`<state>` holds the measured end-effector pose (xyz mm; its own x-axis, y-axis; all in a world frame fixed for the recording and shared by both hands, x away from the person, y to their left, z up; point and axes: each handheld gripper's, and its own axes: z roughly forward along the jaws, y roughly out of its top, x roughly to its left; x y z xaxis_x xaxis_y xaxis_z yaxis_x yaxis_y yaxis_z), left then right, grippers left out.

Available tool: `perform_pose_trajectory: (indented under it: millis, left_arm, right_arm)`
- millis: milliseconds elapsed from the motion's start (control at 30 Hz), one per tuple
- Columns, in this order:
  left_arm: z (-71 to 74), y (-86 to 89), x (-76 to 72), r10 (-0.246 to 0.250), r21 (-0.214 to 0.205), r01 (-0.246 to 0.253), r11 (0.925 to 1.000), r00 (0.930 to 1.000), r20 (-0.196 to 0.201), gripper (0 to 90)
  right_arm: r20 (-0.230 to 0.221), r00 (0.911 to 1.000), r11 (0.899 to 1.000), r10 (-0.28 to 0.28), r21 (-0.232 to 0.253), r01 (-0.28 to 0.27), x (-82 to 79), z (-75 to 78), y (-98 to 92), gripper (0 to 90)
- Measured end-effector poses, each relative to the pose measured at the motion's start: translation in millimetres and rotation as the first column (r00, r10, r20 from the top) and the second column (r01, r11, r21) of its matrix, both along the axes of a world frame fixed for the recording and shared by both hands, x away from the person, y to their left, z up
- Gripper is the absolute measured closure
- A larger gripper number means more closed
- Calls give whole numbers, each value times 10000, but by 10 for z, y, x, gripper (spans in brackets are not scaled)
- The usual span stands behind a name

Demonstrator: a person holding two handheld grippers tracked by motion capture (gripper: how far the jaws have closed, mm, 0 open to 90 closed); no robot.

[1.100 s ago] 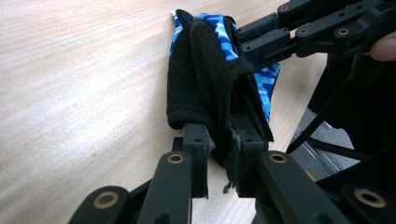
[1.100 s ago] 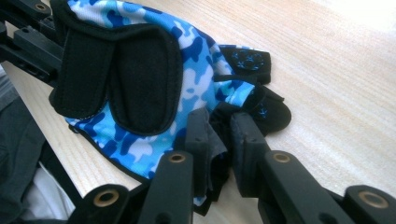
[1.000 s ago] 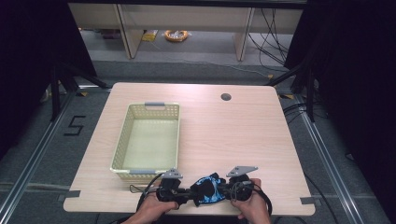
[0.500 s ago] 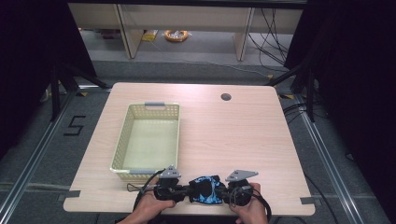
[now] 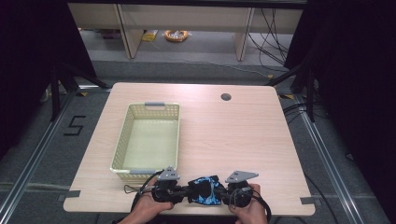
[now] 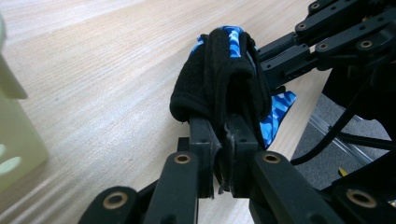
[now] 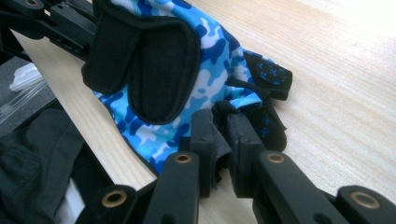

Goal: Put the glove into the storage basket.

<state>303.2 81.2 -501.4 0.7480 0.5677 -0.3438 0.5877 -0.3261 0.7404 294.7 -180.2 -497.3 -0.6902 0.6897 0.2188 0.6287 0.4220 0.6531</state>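
We are pinching the glove (image 5: 204, 190) from both ends: the left gripper (image 6: 219, 140) is clamping its black cuff, the right gripper (image 7: 223, 140) is clamping a fingertip (probably to stretch it flat). It is hanging between them at the table's (image 5: 233, 135) near edge, beside the basket's (image 5: 122, 140) near right corner.

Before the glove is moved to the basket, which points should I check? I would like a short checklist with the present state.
1. Left gripper shut on the glove: ok.
2. Right gripper shut on the glove: ok.
3. Basket has nothing in it: ok.
4. Table between glove and basket is free: ok.
5. Glove lifted off the table: cannot tell.
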Motion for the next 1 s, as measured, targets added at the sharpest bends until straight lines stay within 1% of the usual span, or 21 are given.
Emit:
perform_pose_trajectory:
  millis: [67,167,200,233,300,333,400,433,500,533,567,633,667,700,733,800,867,900,933,967,1000]
  left_arm:
    - [18,3,-11,-104,28,104,9999,9999,72,834]
    - [49,26,-18,-129,17,129,9999,9998,145,835]
    - [63,35,-22,-178,-36,179,9998,9998,66,834]
    - [71,34,-28,-127,-132,129,9998,9998,179,834]
    - [93,45,-44,-62,-191,67,9998,9996,274,834]
    - [108,52,-55,-46,-208,52,9998,9996,295,834]
    - [137,73,-71,-69,-264,77,9996,9994,336,834]
    - [148,79,-79,-50,-372,63,9993,9993,359,834]
    - [181,111,-91,-38,-360,53,9993,9991,421,834]
    - [199,129,-91,-96,-434,112,9990,9993,354,835]
    - [213,141,-95,-39,-479,59,9988,9991,418,834]
    - [253,176,-95,-22,-508,50,9987,9986,534,835]
    - [271,197,-89,-66,-543,95,9985,9985,539,835]
    - [294,215,-86,-35,-540,62,9985,9988,498,835]
    - [301,223,-79,42,-613,-2,9981,9979,643,835]
    - [350,253,-66,83,-559,-51,9984,9983,574,835]
    - [402,279,-55,247,-621,-220,9978,9987,441,835]
    - [432,293,-43,204,-654,-167,9977,9982,569,835]
    - [467,302,-40,329,-676,-290,9973,9978,573,835]
    - [508,327,-27,237,-594,-199,9980,9977,639,835]
    - [548,341,-24,306,-560,-265,9981,9968,741,835]
  right_arm:
    - [143,9998,9999,-124,-17,124,-9,8,1,828]
    - [184,9992,9991,-355,253,351,-27,19,23,828]
    - [248,9991,9990,-345,306,337,-22,27,19,828]
    - [214,9996,9996,-186,193,182,-22,49,2,829]
    - [178,9997,9988,-151,469,143,-31,64,1,829]
    - [168,9996,9989,-207,416,200,-47,93,-5,829]
    - [589,9979,9985,-255,501,225,-62,129,1,829]
    - [361,9993,9979,-124,643,101,-69,149,11,830]
    - [578,9983,9985,-117,540,86,-78,183,18,830]
    - [547,9984,9970,-109,774,67,-77,188,31,830]
    - [491,9986,9970,-197,758,160,-88,208,33,830]
    - [621,9980,9948,-82,1018,19,-82,243,33,830]
    - [598,9981,9947,-117,1025,55,-87,267,42,831]
    - [729,9973,9935,52,1132,-134,-79,279,54,831]
    - [772,9970,9946,-30,1038,-50,-88,310,64,830]
    - [735,9973,9935,-93,1139,9,-98,352,101,831]
    - [982,9952,9936,17,1123,-128,-68,396,111,831]
    - [792,9968,9922,-113,1243,14,-82,433,131,831]
    - [1190,9929,9913,76,1296,-231,-47,444,138,831]
    - [1307,9914,9931,31,1154,-183,-43,485,146,831]
    - [1168,9932,9905,18,1362,-178,-43,513,178,831]
